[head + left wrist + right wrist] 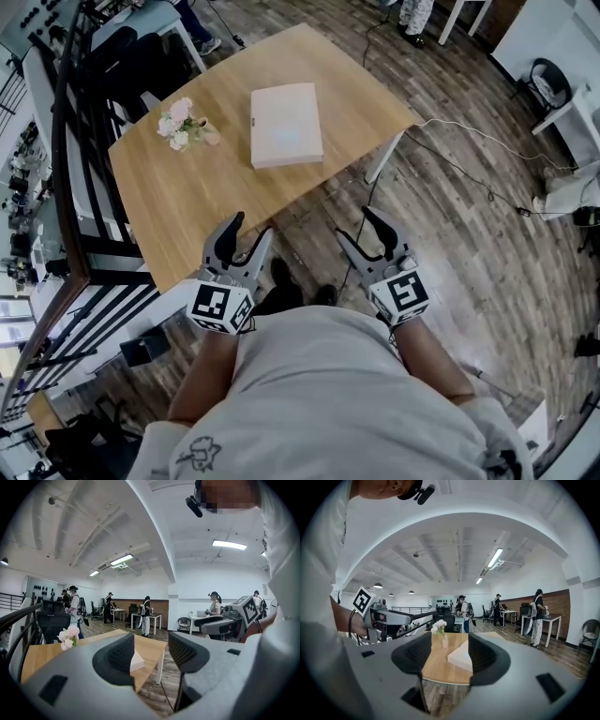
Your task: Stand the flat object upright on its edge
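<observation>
**On the bench, far half: flat box down on its broad face, both claws apart and empty**

Toward the far end of the bench (178,211) the flat box (286,124) lies on its broad face, not on edge. It is pale and rectangular. Its near right corner sits close to the bench edge, above a white leg (382,159). Nothing touches it.

Left of the box and apart from it: a small bunch of pale pink and white flowers (184,125). The bench top is light wood.

Left claw (251,227): over the near edge of the bench, pointing toward the box and well short of it. In the left gripper view its two dark ribbed pads (117,654) stand wide apart. Only the distant bench and a corner of the box show through the gap, and nothing is between the pads.

Right claw (354,223): beside the bench's near edge, over the plank floor (450,244), also pointing toward the box and well apart from it. In the right gripper view its pads stand apart too. The box and the flowers show far off through the gap, and nothing is held.

The two claws are side by side at about the same level, each with its marker cube toward the person's pale shirt (328,394).

Surroundings: a white cable (469,139) trails over the floor right of the bench. A black railing (89,216) runs along the left. People (146,616) stand at other tables in the background.
</observation>
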Available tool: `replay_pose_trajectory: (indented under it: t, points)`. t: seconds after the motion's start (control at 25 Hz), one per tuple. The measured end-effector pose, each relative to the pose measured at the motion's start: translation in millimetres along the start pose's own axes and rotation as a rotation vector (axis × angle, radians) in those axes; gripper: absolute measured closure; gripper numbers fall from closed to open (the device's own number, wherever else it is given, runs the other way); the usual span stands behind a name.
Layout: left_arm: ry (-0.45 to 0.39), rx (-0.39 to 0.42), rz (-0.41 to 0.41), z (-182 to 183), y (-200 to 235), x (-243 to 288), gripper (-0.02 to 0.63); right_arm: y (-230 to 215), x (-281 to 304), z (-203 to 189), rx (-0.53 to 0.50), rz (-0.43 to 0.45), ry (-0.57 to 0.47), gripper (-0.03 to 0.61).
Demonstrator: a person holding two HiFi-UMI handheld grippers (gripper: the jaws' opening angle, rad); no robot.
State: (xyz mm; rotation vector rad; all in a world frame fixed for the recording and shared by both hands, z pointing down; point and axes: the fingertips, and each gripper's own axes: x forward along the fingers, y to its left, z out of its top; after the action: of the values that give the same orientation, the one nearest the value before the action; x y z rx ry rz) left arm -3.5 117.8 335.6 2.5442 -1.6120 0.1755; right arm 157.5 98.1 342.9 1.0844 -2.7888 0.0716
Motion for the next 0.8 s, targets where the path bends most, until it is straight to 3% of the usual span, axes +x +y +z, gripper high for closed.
replay_pose_trajectory:
  t: [0.4,0.8]
  points:
    - [0.004,-0.026,-0.078,1.7,23.7,42.4,0.396,-18.9,26.6,-3.0,0.012,-0.052,0.039,0.325]
    - [0.046,-0.035,-0.156,6.0,98.1,86.5,0.396,-19.1,118.2,6.9,0.013,-0.022,0.079,0.325]
